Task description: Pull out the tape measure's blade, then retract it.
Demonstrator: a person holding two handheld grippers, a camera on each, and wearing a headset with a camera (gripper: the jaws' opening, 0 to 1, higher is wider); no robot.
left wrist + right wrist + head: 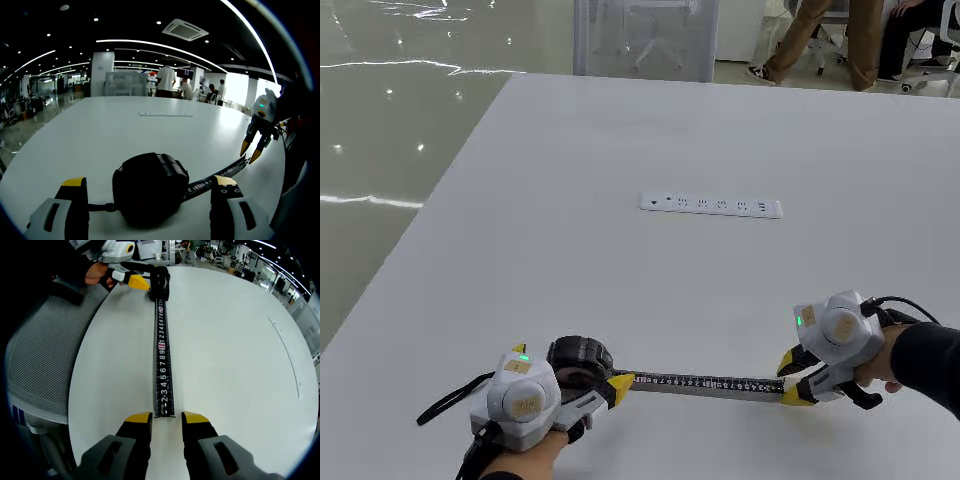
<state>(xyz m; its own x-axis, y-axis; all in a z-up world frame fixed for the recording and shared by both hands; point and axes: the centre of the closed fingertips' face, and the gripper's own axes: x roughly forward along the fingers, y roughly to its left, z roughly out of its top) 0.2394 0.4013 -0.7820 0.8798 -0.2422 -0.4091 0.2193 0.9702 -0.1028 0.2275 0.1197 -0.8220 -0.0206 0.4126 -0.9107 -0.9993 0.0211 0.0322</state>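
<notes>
Left fingers [74, 183] flank tape measure [150, 187], maybe touching, on white table [620, 150].

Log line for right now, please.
phase: blade out | left gripper: open, astride case | right gripper: at blade tip, grip unclear | blade: flat on table

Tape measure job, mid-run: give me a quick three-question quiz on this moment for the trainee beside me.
1. True or false: the blade is fully wound into the tape measure.
2. Which gripper's jaws stand either side of the tape measure's case? A) left B) right C) neither
3. Name the white thing lying on the table beyond the blade.
Key: 1 false, it stretches along the table to the tips of the right gripper; 2 A, the left gripper; 3 the power strip.
</notes>
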